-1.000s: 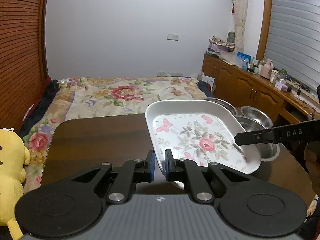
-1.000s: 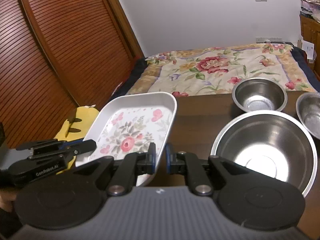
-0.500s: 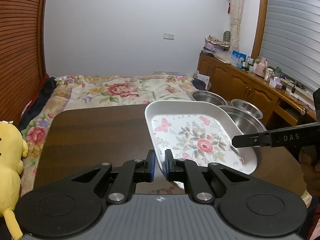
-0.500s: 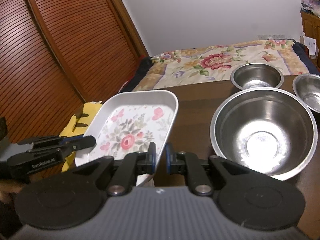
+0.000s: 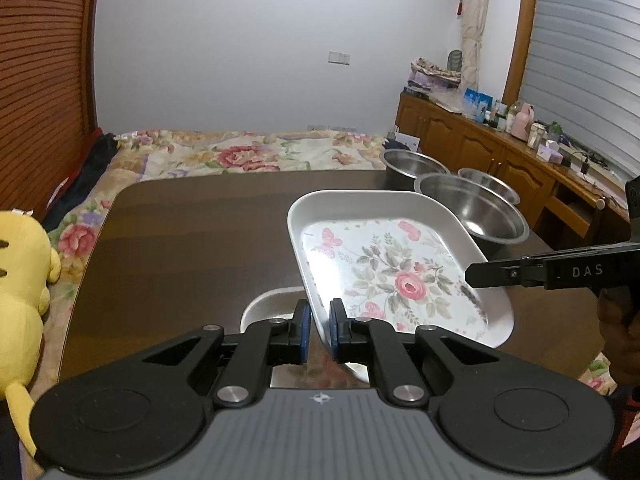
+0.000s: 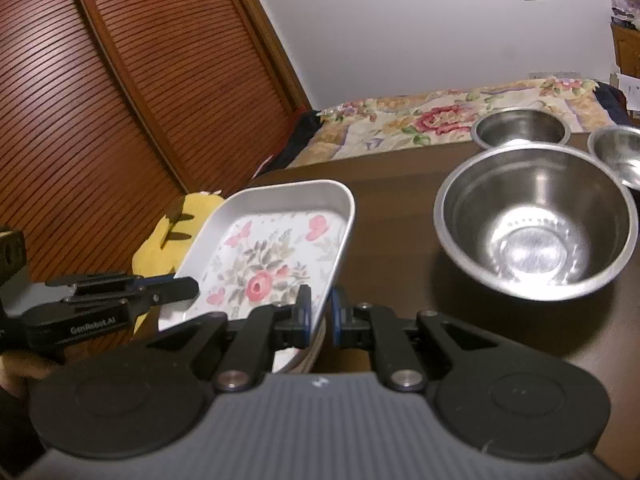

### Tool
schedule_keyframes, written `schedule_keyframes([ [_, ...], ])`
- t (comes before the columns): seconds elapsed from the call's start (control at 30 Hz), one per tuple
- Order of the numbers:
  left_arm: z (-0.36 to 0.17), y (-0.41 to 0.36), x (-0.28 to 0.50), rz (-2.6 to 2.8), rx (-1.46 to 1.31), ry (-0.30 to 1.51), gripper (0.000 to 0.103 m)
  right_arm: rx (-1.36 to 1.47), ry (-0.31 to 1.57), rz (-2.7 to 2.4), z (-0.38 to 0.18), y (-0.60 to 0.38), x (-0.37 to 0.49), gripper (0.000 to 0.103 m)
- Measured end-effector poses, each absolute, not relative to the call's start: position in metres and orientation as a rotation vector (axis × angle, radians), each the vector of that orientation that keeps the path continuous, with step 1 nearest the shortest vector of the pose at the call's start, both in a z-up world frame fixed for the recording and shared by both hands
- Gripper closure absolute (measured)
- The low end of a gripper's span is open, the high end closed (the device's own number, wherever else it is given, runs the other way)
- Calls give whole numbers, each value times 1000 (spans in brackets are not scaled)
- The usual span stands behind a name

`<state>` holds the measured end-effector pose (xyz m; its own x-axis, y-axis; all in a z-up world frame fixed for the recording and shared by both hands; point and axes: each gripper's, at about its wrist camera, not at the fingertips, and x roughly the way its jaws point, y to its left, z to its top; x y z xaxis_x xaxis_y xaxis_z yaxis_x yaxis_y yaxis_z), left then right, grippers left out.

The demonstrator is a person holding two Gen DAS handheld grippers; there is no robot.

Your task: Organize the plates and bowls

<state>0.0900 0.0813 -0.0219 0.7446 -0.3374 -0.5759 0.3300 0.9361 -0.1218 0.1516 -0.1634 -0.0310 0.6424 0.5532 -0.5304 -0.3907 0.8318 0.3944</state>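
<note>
The floral plate [image 5: 394,276] hangs tilted just above a second white plate [image 5: 264,306] on the desk [image 5: 192,236], each hand-held gripper clenched on an opposite rim: the left [image 5: 319,330] and the right [image 6: 319,312]. Pinched only at thin edges, it could slip or land askew if the hands drop unevenly. The large steel bowl [image 6: 536,228] beside the plate risks a knock.

The left and far-left part of the dark table [image 5: 192,240] is lying bare, offering open passage. The floral tray [image 5: 384,264] is occupying the near centre. Three steel bowls are blocking the right side: a large bowl [image 6: 536,228] beside the tray, two smaller bowls [image 6: 520,128] [image 6: 618,152] standing behind it.
</note>
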Motion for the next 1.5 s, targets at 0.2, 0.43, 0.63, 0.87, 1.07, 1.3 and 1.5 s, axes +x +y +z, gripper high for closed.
schedule_keyframes([
  [0.2, -34, 88, 76, -350, -23, 658, 92, 260, 682, 560, -38, -160, 136, 91],
  [0.43, -39, 98, 68, -322, -36, 668, 92, 227, 684, 561, -49, -148, 125, 91],
  [0.63, -45, 101, 66, -310, -40, 680, 92, 229, 691, 567, -58, -140, 120, 91],
  [0.87, -50, 101, 69, -305, -45, 692, 92, 232, 677, 557, -59, -140, 117, 89],
  [1.07, -54, 101, 70, -304, -45, 701, 91, 218, 663, 551, -62, -137, 113, 87],
  [1.3, -56, 101, 72, -308, -61, 699, 85, 222, 655, 555, -62, -135, 115, 85],
  [1.5, -57, 102, 71, -312, -80, 699, 71, 228, 654, 561, -63, -131, 118, 83],
])
